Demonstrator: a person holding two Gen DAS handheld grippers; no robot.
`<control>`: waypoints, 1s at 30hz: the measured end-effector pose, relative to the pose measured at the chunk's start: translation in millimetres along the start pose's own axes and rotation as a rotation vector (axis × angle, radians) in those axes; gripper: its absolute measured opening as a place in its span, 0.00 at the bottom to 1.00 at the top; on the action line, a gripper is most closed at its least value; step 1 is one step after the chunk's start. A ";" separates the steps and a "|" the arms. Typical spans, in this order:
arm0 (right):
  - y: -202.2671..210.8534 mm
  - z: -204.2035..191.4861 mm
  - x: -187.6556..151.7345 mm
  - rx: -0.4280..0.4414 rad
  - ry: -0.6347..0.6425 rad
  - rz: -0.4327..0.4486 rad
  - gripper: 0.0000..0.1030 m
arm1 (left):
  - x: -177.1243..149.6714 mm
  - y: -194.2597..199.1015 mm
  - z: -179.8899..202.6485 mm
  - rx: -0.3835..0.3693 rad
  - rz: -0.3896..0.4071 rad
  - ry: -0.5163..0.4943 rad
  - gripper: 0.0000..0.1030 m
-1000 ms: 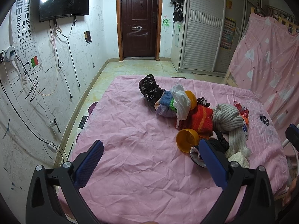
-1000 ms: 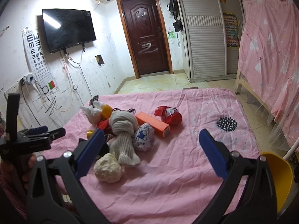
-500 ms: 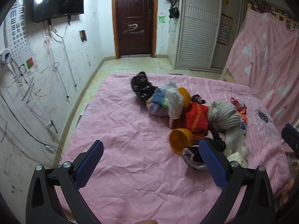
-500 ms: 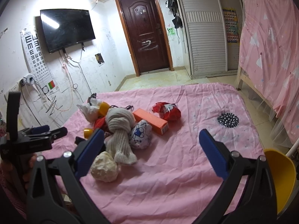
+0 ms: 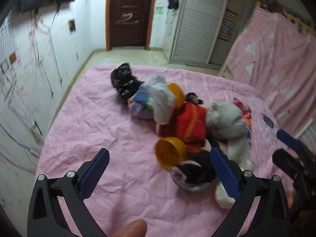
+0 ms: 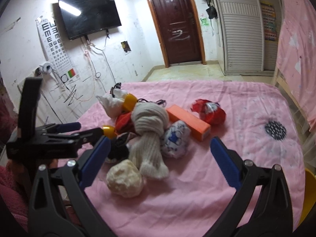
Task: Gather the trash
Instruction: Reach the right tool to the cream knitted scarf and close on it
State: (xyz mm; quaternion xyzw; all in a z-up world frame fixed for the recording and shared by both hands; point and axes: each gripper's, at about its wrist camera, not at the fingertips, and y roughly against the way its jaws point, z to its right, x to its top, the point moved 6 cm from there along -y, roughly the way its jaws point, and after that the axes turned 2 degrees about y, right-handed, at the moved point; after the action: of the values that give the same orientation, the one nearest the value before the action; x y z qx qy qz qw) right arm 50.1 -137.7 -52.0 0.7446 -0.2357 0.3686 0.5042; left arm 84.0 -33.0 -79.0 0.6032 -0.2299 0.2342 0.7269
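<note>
A heap of clothes and trash lies on the pink bed (image 5: 94, 130). In the left wrist view it holds a black plastic bag (image 5: 123, 83), a white bag (image 5: 161, 98), two yellow cups (image 5: 169, 155) and a red-orange knit (image 5: 190, 124). My left gripper (image 5: 160, 174) is open and empty, just in front of the near yellow cup. In the right wrist view I see a cream crumpled ball (image 6: 124, 179), a blue-white wrapper (image 6: 175, 140), an orange box (image 6: 188, 122) and a red wrapper (image 6: 210, 111). My right gripper (image 6: 160, 162) is open and empty above the ball and wrapper.
A beige knit scarf (image 6: 148, 126) lies in the heap's middle. A yellow bin edge (image 6: 308, 193) shows at the bed's right side. The left gripper also shows in the right wrist view (image 6: 65, 134). A wall with cables runs along the bed's left; a pink curtain hangs right.
My left gripper has moved forward and tilted down toward the near yellow cup. My right gripper has moved closer to the heap. Both stay open.
</note>
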 end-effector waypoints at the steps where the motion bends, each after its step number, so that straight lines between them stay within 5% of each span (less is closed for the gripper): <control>1: -4.1 -2.5 3.6 0.004 0.007 -0.003 0.94 | 3.0 -3.6 -3.9 -0.004 -0.010 0.019 0.91; 5: -18.6 -12.0 13.9 0.012 0.041 -0.023 0.94 | 5.4 -13.0 -7.5 0.020 -0.024 0.020 0.68; 12: -47.6 -13.3 25.9 -0.015 0.070 -0.089 0.74 | 3.2 -36.2 -2.6 -0.048 -0.080 0.003 0.63; 17: -65.0 -16.6 25.1 -0.024 0.099 -0.140 0.70 | 4.8 -40.0 2.9 -0.150 -0.076 0.011 0.33; 21: -74.5 -12.5 23.2 -0.040 0.090 -0.169 0.70 | 4.4 -38.9 -1.3 -0.174 -0.058 0.022 0.32; 30: -91.2 -13.3 15.1 -0.056 0.110 -0.220 0.70 | 22.2 -10.7 -19.8 -0.093 0.072 0.058 0.31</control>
State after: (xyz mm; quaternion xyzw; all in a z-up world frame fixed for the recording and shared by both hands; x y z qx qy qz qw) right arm 121.1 -90.4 -89.9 0.7302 -0.1350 0.3447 0.5743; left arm 109.1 -13.8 -76.9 0.5530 -0.2408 0.2667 0.7517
